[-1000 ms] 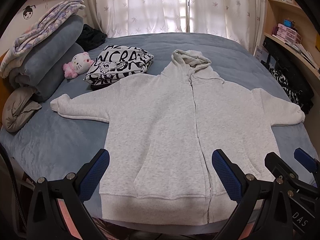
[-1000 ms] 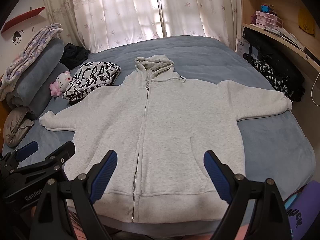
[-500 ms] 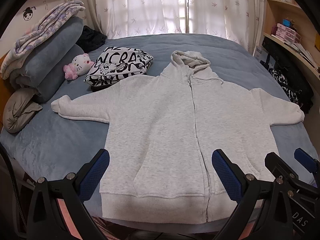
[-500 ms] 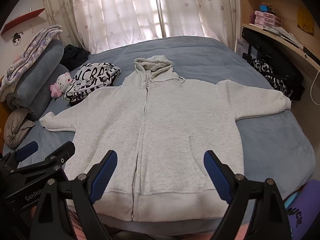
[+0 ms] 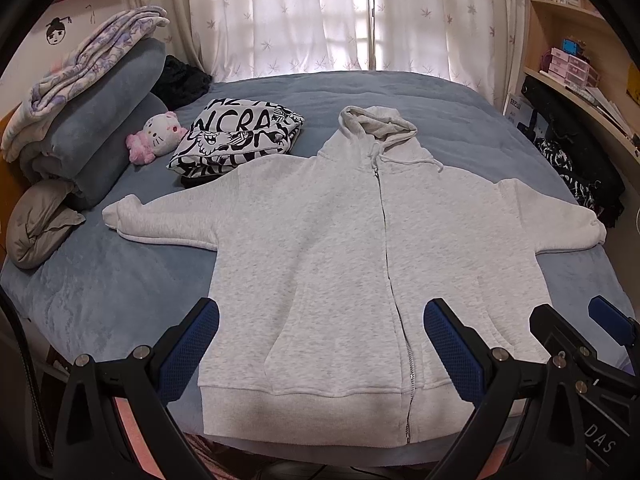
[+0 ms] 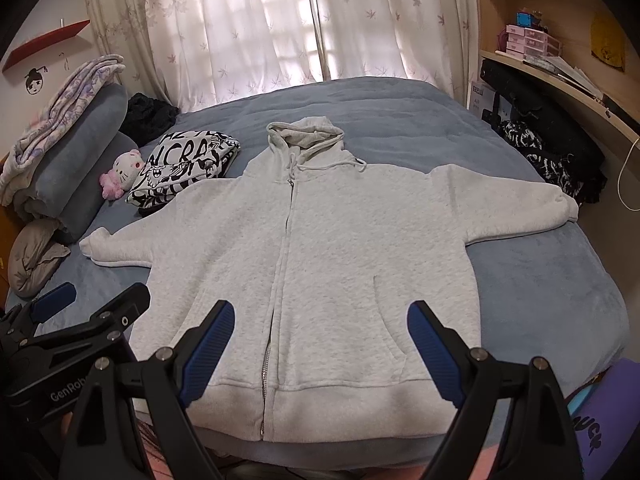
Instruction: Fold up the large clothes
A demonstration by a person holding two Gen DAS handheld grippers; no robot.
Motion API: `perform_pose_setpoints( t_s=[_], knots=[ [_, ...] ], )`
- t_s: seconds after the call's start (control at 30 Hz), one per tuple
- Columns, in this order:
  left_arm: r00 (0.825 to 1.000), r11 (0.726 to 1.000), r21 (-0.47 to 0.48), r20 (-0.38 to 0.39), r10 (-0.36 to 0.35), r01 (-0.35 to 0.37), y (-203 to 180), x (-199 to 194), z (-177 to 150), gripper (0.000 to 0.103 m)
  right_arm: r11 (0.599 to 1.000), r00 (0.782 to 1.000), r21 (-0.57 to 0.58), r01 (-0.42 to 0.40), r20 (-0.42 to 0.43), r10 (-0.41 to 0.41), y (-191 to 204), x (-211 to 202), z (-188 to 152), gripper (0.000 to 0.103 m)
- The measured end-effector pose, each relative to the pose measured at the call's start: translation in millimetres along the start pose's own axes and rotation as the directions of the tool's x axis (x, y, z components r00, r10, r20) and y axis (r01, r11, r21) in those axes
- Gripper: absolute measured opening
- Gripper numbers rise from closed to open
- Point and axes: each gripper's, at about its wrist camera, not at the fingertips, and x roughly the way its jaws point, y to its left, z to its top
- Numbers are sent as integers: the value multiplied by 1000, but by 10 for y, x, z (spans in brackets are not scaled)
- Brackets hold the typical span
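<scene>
Grey hoodie (image 5: 340, 248) lies flat; left gripper (image 5: 318, 344) and right gripper (image 6: 318, 344) gape empty; only the right view shows a purple item (image 6: 612, 412).

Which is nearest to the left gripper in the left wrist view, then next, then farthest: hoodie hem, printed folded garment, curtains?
From the left gripper:
1. Hoodie hem, directly below the fingers.
2. Printed folded garment, mid-bed, left of the hood.
3. Curtains, beyond the bed's far edge.

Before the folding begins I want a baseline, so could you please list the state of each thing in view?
Light grey zip-up hoodie: spread flat, zipped, sleeves out, unfolded.
Black-and-white printed garment: folded.
Curtains: drawn.
Left gripper: open, empty.
Right gripper: open, empty.
</scene>
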Motion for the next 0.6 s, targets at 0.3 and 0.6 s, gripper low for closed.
perform_pose_setpoints(
  t_s=[0.3,0.6],
  knots=[
    [999,999,24,-8,-49,49,-118,71,158,101,1000,1000,7,-10,-4,11,-106,54,79,89],
    [993,997,40,91,-71,68,-409,355,874,101,992,991,-33,120,69,-118,-470,204,528,89]
  ],
)
